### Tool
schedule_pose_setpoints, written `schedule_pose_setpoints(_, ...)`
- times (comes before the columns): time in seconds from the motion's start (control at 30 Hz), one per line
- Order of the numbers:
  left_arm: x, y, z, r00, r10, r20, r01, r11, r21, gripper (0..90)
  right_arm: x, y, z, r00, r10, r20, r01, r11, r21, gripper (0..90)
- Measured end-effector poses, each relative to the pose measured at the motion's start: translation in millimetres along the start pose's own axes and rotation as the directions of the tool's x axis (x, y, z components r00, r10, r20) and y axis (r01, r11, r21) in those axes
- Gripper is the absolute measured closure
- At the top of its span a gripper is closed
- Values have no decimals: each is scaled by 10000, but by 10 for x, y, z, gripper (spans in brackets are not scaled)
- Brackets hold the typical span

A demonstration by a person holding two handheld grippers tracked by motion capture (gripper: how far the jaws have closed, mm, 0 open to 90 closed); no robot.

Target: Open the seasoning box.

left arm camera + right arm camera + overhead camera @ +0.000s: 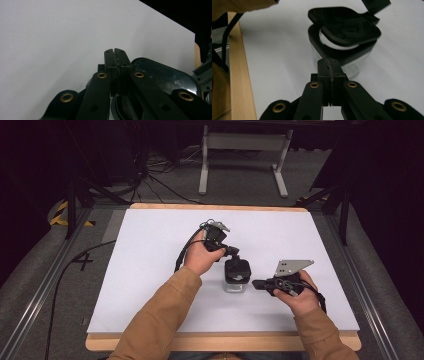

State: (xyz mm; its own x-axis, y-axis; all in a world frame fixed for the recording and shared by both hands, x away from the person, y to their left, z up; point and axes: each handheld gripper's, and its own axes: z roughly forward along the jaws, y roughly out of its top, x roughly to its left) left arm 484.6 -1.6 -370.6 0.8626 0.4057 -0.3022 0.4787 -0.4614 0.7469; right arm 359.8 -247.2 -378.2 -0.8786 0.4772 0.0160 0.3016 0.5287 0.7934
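Observation:
A small clear container point(236, 285) with a black square rim stands mid-table. Its black lid point(237, 268) sits tilted, raised off the rim point(329, 51) on the side near my right gripper. The left gripper point(233, 253) reaches in from the far left, jaws shut; its tips point(115, 51) lie beside the glossy lid point(165, 75), with nothing seen between them. It touches the lid's point(347, 27) far corner. The right gripper point(255, 283) is shut and empty, its tips point(329, 62) just short of the container's clear wall point(359, 66).
A white sheet point(150, 270) covers the table, with a wooden edge point(220, 341) along the front. The person's tan sleeves point(155, 320) come in from below. Cables point(65, 270) trail off the left side. A white frame point(245, 150) stands on the floor beyond.

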Motion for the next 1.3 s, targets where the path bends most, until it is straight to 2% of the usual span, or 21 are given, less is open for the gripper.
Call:
schedule_pose_setpoints(0.27,7,-4,5,10000,-55,9,55,10000,-43,899,57,86,180,9998,-40,169,52,9975,-707,900)
schedule_pose_setpoints(0.5,8,-8,6,10000,-41,-56,41,10000,-41,898,58,116,155,9992,22,406,20,9947,-1025,900)
schedule_pose_setpoints(0.63,-27,-11,-36,9992,168,-361,-166,9998,58,895,53,128,143,9991,31,412,16,9935,-1135,900)
schedule_pose_setpoints(0.7,-50,-13,-87,9989,185,-432,-191,9997,-152,891,46,139,137,9990,11,437,43,9924,-1231,900)
schedule_pose_setpoints(0.73,-72,-16,-130,9989,103,-447,-116,9995,-288,891,41,148,132,9989,18,464,41,9919,-1272,900)
schedule_pose_setpoints(0.8,-120,-26,-272,9982,321,-499,-342,9986,-416,892,33,171,120,9988,-24,498,93,9901,-1402,900)
schedule_pose_setpoints(0.9,-200,-63,-424,9979,369,-525,-402,9972,-632,891,19,216,107,9983,-78,576,172,9862,-1644,900)
schedule_pose_setpoints(1.07,-404,-249,-714,9982,474,-364,-511,9927,-1088,893,-4,280,96,9964,-101,847,273,9786,-2038,900)
schedule_pose_setpoints(1.17,-505,-340,-748,9985,534,-104,-542,9931,-1044,894,-25,309,101,9952,-32,978,247,9754,-2192,900)
schedule_pose_setpoints(1.3,-577,-375,-642,9981,612,64,-605,9950,-797,892,-42,310,106,9942,-6,1074,255,9728,-2303,900)
